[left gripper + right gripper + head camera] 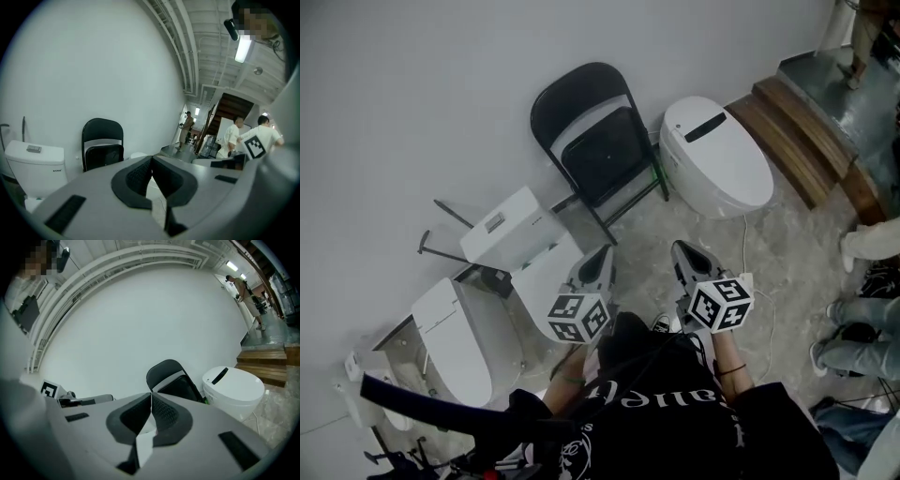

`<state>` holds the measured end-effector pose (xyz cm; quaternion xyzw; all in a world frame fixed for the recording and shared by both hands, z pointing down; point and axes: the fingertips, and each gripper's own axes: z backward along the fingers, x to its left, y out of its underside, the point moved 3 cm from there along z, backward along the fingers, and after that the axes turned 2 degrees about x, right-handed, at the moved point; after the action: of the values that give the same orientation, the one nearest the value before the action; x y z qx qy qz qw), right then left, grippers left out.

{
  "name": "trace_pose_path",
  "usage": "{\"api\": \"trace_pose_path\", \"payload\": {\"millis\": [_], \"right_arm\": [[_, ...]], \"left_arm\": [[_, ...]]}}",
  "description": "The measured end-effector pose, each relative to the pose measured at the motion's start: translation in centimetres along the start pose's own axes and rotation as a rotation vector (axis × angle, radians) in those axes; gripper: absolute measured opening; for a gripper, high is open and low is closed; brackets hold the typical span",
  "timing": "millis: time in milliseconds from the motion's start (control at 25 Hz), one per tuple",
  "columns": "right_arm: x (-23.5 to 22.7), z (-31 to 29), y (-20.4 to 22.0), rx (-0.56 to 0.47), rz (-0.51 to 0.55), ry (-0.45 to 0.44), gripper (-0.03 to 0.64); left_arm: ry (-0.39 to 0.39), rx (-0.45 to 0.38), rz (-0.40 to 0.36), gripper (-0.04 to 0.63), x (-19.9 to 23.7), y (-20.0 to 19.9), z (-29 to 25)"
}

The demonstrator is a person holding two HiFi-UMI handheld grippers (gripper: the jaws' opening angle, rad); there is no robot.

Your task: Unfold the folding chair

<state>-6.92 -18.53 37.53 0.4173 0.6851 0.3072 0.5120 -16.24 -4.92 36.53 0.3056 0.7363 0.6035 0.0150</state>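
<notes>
Head view is showing both grippers hovering side by side above the floor [694, 220], and neither one is touching anything. The left gripper [602, 251] is holding its jaws pressed fully together with nothing between them. Same deal with the right gripper [680, 248]: its jaws are sitting tip to tip and gripping nothing.

The folding chair [602, 155] is standing folded flat, seat tipped up against the back, and it's leaning on the white wall [412, 84]. It's sitting well ahead of both sets of jaws and clearly apart from them. In the left gripper view it's showing up beyond the jaws and off to their left. In the right gripper view it's peeking out just past the tips, a touch to the right.

A rounded white toilet [717, 155] with its lid down is standing just beside the chair, ahead of the right jaws and a bit to their right. A second toilet with a tank [502, 230] is sitting on the chair's other side, out to the left of the left jaws. Some wooden steps [797, 122] are running along further right, well beyond the right jaws. A few people are standing around in the background of the left gripper view, past the jaws and to their right, too small to make out much.
</notes>
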Motion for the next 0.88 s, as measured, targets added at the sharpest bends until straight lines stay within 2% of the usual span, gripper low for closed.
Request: {"api": "trace_pose_path", "payload": {"millis": [280,480,720,880], "right_arm": [[-4.0,-6.2,-1.7,0.071,-0.033,-0.026,0.015],[-6.1,-12.4,-4.1,0.093,-0.057,-0.022,0.015],[-7.8,-23.0,-7.4,0.106,-0.104,-0.020,0.015],[-8.5,-31.3,-8.6,0.144,-0.122,-0.015,0.015]], "left_arm": [[-0.069,0.027,0.024,0.005,4.8,-2.6,-7.2],[-0.039,0.028,0.016,0.005,10.2,-6.1,-13.0],[-0.049,0.066,-0.063,0.010,19.5,-11.4,-19.8],[-0.088,0.077,-0.104,0.075,28.0,-15.8,-24.2]]}}
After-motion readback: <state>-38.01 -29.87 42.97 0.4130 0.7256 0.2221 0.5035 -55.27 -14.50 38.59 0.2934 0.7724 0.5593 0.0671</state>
